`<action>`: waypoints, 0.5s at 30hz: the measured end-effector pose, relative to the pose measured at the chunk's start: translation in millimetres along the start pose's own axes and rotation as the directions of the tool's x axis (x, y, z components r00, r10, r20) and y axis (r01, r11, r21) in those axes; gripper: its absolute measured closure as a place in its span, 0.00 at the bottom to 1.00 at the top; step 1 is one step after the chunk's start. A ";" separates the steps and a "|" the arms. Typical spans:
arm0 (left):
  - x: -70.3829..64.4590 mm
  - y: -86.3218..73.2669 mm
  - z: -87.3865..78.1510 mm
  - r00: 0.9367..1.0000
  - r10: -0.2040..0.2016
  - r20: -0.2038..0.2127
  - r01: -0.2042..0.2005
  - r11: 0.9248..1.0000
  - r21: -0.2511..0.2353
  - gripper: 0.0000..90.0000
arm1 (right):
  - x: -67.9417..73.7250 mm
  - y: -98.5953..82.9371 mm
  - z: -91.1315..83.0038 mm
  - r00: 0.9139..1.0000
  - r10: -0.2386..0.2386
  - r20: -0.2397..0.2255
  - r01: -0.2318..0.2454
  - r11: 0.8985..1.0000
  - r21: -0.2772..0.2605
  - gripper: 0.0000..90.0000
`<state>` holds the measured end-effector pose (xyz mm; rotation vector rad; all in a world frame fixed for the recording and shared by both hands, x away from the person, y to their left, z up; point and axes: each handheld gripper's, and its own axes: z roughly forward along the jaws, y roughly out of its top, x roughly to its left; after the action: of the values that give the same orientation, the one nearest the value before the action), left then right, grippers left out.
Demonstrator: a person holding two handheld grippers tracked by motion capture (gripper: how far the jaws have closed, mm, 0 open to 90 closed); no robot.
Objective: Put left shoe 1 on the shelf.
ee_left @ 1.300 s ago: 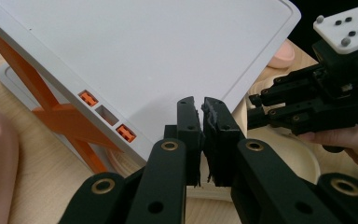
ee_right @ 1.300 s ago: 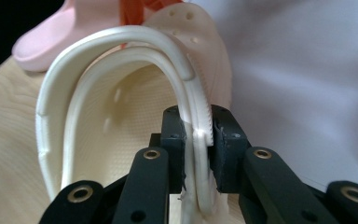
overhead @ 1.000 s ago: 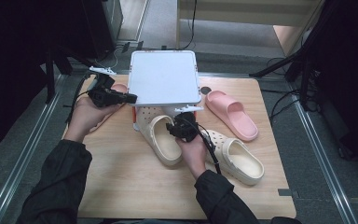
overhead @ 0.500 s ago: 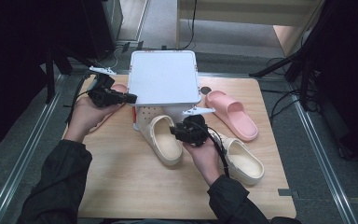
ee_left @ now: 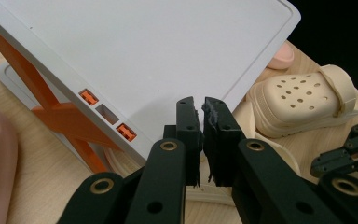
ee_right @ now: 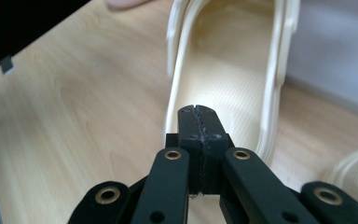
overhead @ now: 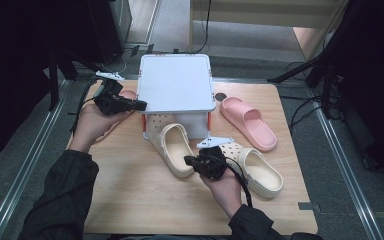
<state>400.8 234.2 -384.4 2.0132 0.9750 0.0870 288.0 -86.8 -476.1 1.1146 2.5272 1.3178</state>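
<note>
The wooden table (overhead: 130, 200) holds a white stand (overhead: 176, 82) near its far edge. Two cream clogs sit in the middle. One cream clog (overhead: 172, 147) has its toe tucked under the stand, and its open heel points at the near edge. It is smooth inside with a thin rim. The right gripper (overhead: 189, 161) hangs just over that heel, jaws pressed together and holding nothing. The left gripper (overhead: 141, 105) is by the stand's left side, jaws almost together and empty.
</note>
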 end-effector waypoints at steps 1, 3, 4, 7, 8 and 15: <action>-0.2 0.0 0.0 1.000 0.001 -0.002 -0.001 1.000 0.000 0.94 | 0.9 -4.5 -0.9 1.000 -0.004 -0.002 0.004 1.000 0.006 1.00; -0.5 0.0 0.0 1.000 0.003 -0.003 -0.003 1.000 0.001 0.94 | 1.9 -13.8 -2.6 1.000 -0.002 -0.005 0.002 1.000 0.010 1.00; -0.6 0.0 0.1 1.000 0.002 -0.003 -0.002 1.000 -0.001 0.94 | 2.2 -18.8 -3.2 1.000 -0.002 -0.008 0.002 1.000 0.008 1.00; -0.2 -0.2 0.0 1.000 0.002 -0.002 -0.002 1.000 -0.001 0.94 | 3.1 -31.6 -2.9 1.000 0.007 -0.006 -0.007 1.000 0.019 1.00; -0.2 -0.2 0.0 1.000 0.001 -0.002 -0.001 1.000 -0.001 0.94 | 2.9 -35.8 -1.9 1.000 0.012 -0.007 -0.012 1.000 0.027 1.00; 0.0 -0.3 0.2 1.000 0.001 0.003 -0.001 1.000 -0.001 0.94 | -0.9 -45.6 13.7 1.000 -0.016 0.026 0.013 0.996 0.092 1.00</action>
<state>400.7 234.1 -384.7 2.0123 0.9724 0.0851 268.1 -94.7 -518.6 1.1200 2.5950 1.1860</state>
